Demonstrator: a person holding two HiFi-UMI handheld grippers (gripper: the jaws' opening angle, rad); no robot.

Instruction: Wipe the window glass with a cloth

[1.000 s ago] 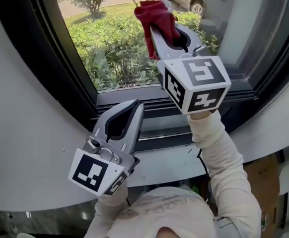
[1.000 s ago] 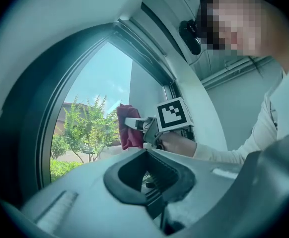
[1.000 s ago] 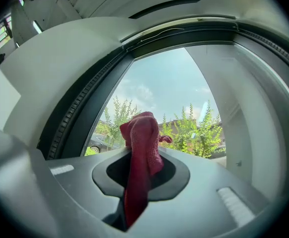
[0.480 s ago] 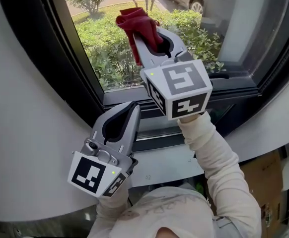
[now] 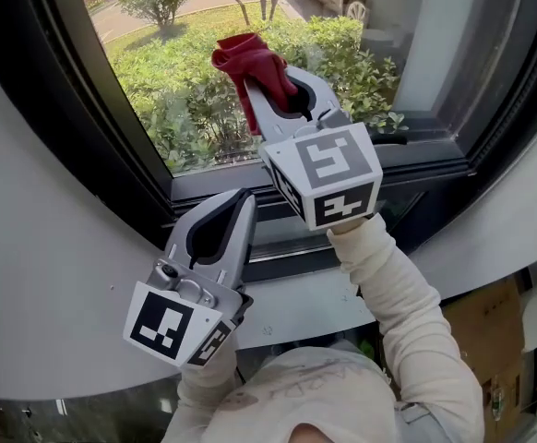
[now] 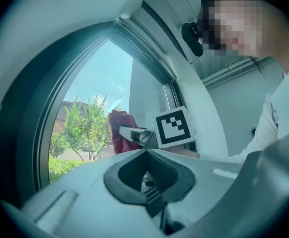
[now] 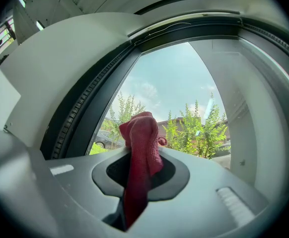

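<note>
In the head view, the right gripper (image 5: 267, 95) holds the red cloth (image 5: 248, 59) up at the lower glass (image 5: 181, 100), though I cannot tell whether they touch. The left gripper (image 5: 239, 199) sits lower, by the frame (image 5: 278, 190). In the left gripper view, its jaws are together with nothing between them. In the right gripper view, the jaws are clamped on the cloth, and its bunched end stands past their tips. To wipe well, press that bunch flat so that only cloth rubs the glass, and overlap the strokes.

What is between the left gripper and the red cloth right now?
In the head view, only the dark lower window frame and the right gripper, whose fingers clamp the red cloth. Nothing loose lies there.
</note>
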